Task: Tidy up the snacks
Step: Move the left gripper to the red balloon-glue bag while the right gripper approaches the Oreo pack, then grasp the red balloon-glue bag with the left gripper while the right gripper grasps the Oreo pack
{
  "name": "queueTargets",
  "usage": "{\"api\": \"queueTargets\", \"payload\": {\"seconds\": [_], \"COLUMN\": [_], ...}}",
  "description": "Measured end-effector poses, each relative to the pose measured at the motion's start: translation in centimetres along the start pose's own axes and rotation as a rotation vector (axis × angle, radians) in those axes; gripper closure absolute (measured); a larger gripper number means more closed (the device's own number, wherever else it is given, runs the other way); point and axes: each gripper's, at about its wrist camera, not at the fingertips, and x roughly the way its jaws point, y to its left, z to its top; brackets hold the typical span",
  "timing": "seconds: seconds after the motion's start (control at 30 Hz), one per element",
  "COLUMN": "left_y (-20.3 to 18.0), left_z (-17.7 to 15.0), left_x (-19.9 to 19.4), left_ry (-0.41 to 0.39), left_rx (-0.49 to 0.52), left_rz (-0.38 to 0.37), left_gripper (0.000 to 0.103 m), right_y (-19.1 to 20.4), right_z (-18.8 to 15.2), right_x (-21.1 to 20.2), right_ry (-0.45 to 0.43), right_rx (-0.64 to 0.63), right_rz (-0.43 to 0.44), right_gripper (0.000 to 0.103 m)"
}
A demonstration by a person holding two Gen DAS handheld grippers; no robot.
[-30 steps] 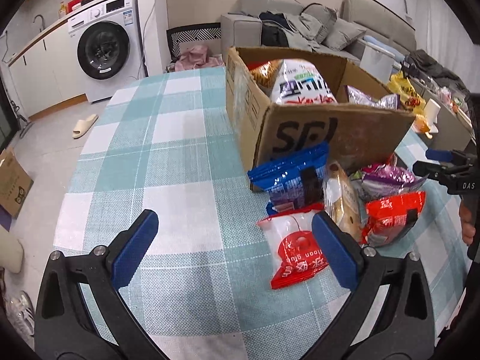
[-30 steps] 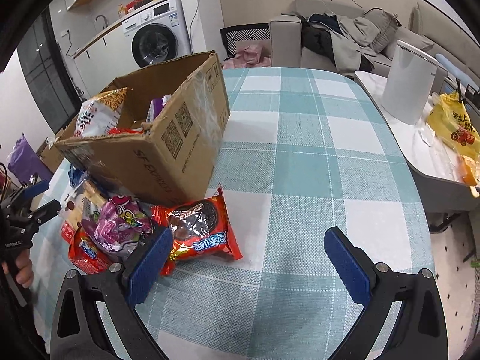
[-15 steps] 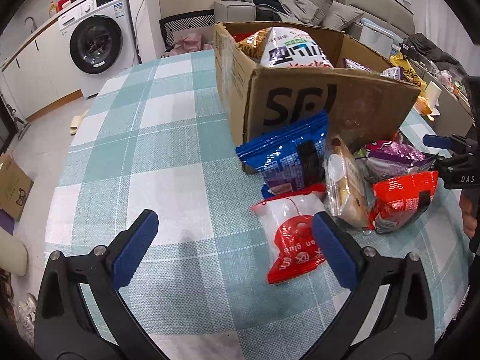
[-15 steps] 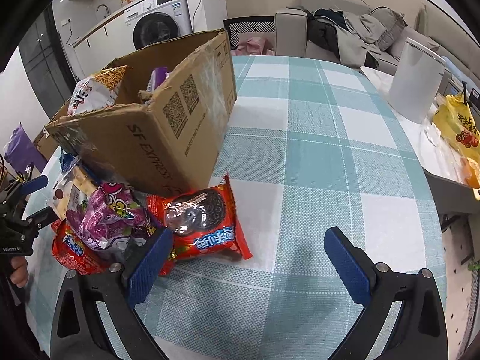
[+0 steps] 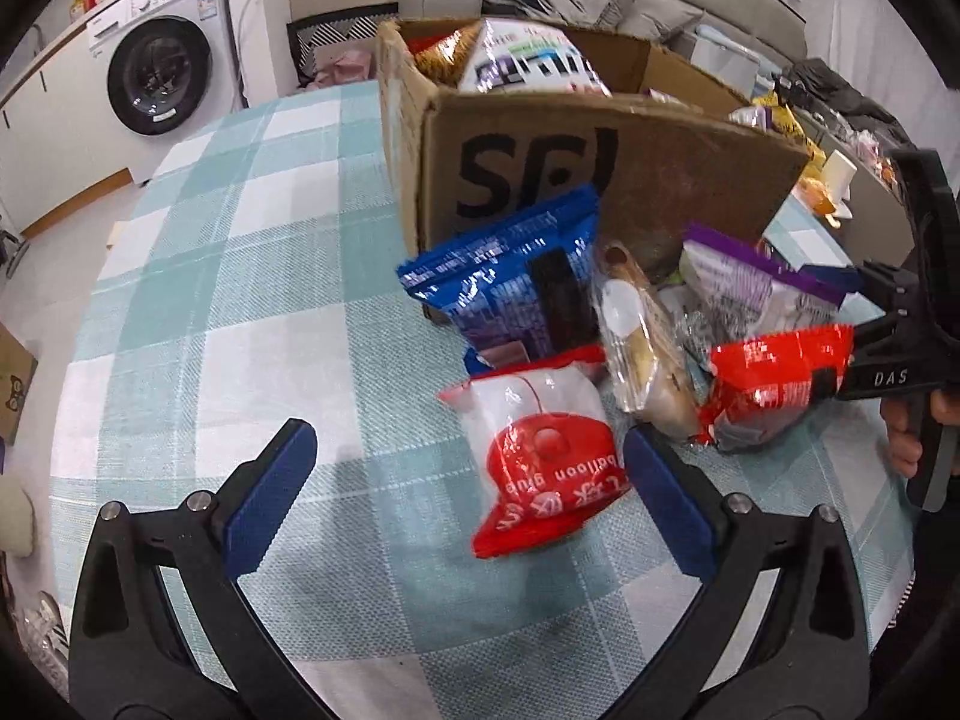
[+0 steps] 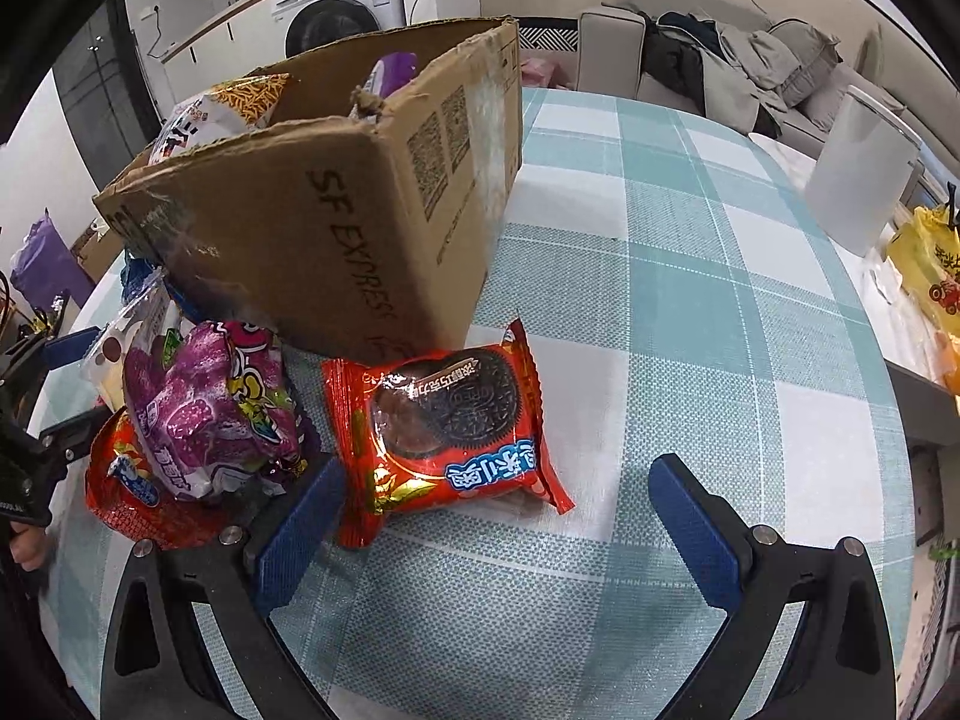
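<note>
A brown cardboard box [image 5: 600, 180] [image 6: 336, 222] holding several snack bags stands on the checked table. Loose snacks lie in front of it: a blue bag [image 5: 510, 294], a red and white balloon-glue packet [image 5: 540, 456], a clear bread packet [image 5: 636, 354], a purple bag [image 5: 744, 294] [image 6: 210, 402] and a red bag [image 5: 774, 378]. My left gripper [image 5: 468, 498] is open, with the red and white packet between its fingertips. My right gripper [image 6: 498, 516] is open just behind a red cookie packet [image 6: 444, 426].
The teal and white checked tablecloth [image 5: 240, 276] [image 6: 690, 324] is bare to the left of the box and to the right of the cookie packet. A white cylinder [image 6: 858, 174] and yellow bag [image 6: 930, 264] sit on a side counter. A washing machine [image 5: 162, 60] and sofa stand behind.
Both grippers have moved forward toward the snacks. The red and white packet now lies between the left fingers; the cookie packet is closer to the right fingers. Both stay open.
</note>
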Motion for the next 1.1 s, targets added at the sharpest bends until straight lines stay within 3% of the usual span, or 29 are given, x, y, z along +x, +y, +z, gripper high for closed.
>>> {"api": "queueTargets", "payload": {"seconds": [0.37, 0.63, 0.83, 0.9, 0.97, 1.1], "left_y": [0.1, 0.6, 0.6, 0.5, 0.5, 0.1], "left_z": [-0.1, -0.1, -0.1, -0.2, -0.2, -0.3], "left_x": [1.1, 1.2, 1.0, 0.8, 0.6, 0.1], "left_ry": [0.014, 0.008, -0.010, -0.016, -0.019, -0.034], "left_rx": [-0.023, -0.034, -0.019, -0.014, -0.014, -0.008], "left_rz": [0.011, 0.004, 0.001, -0.009, -0.022, -0.036], "left_gripper": [0.002, 0.016, 0.038, 0.056, 0.058, 0.062], "right_y": [-0.2, -1.4, -1.3, -1.2, -1.1, -0.9], "right_z": [-0.2, 0.1, 0.2, 0.3, 0.2, 0.2], "right_x": [-0.3, -0.2, -0.6, -0.6, -0.7, -1.0], "right_ry": [-0.002, -0.023, -0.043, -0.048, -0.055, -0.070], "right_rx": [0.007, 0.043, 0.034, 0.029, 0.022, 0.010], "right_rz": [-0.001, -0.004, 0.031, 0.035, 0.048, 0.049], "right_gripper": [0.001, 0.005, 0.024, 0.030, 0.042, 0.051]}}
